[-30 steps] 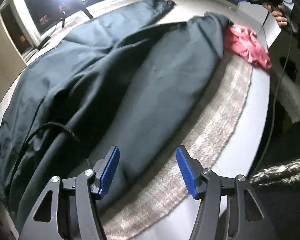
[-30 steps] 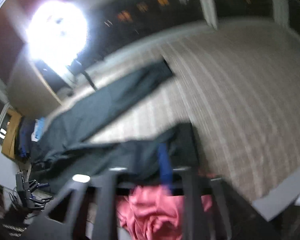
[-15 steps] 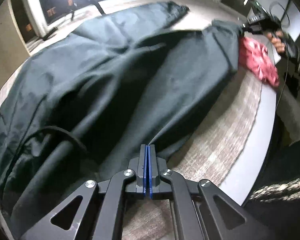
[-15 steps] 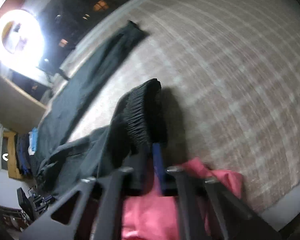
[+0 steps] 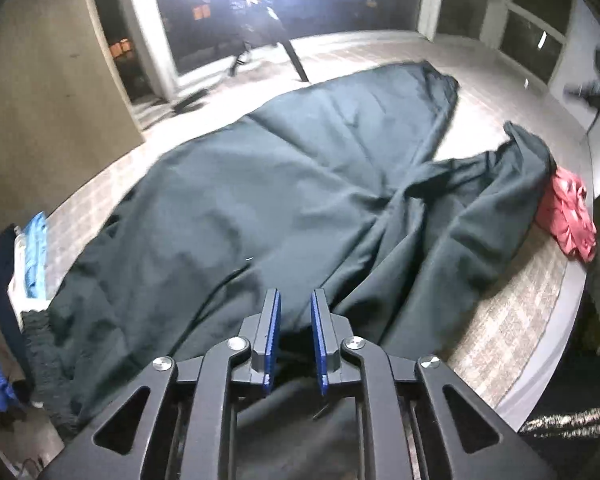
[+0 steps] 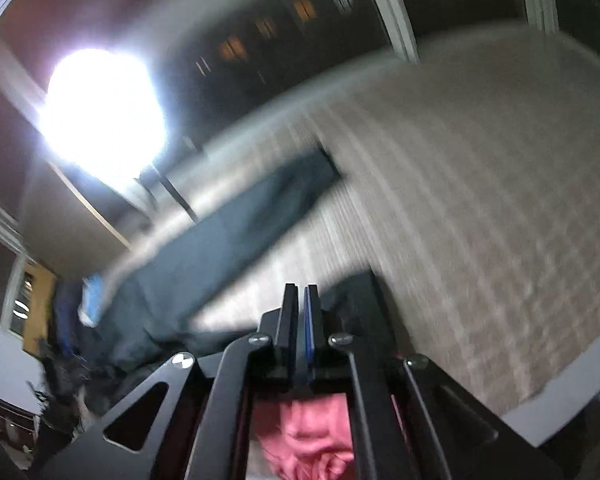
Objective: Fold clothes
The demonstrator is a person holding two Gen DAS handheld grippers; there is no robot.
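Note:
Dark trousers [image 5: 280, 200] lie spread on a beige plaid cover [image 5: 512, 320]. My left gripper [image 5: 296, 294] sits at their near edge. Its jaws are opening slightly, dark fabric fills the gap between the blue pads, and creases run toward them. In the blurred right wrist view my right gripper [image 6: 301, 288] has its pads almost together and is easing open. The cuff of one trouser leg [image 6: 360, 304] sits at its tips. From the left wrist view that leg end [image 5: 520, 140] stands up in a peak. A pink garment [image 6: 312, 440] lies under the right gripper.
The pink garment [image 5: 568, 216] lies near the cover's right edge. A stack of folded blue and white clothes [image 5: 32, 248] sits at the left end. A lamp pole [image 5: 294, 60] and dark windows stand behind. The grey surface edge [image 5: 556, 340] curves along the near right.
Both grippers went from open to shut. The left one rose and shifted over the trousers' near edge and now shows a small gap. The right one dipped to the cuff and swung back up.

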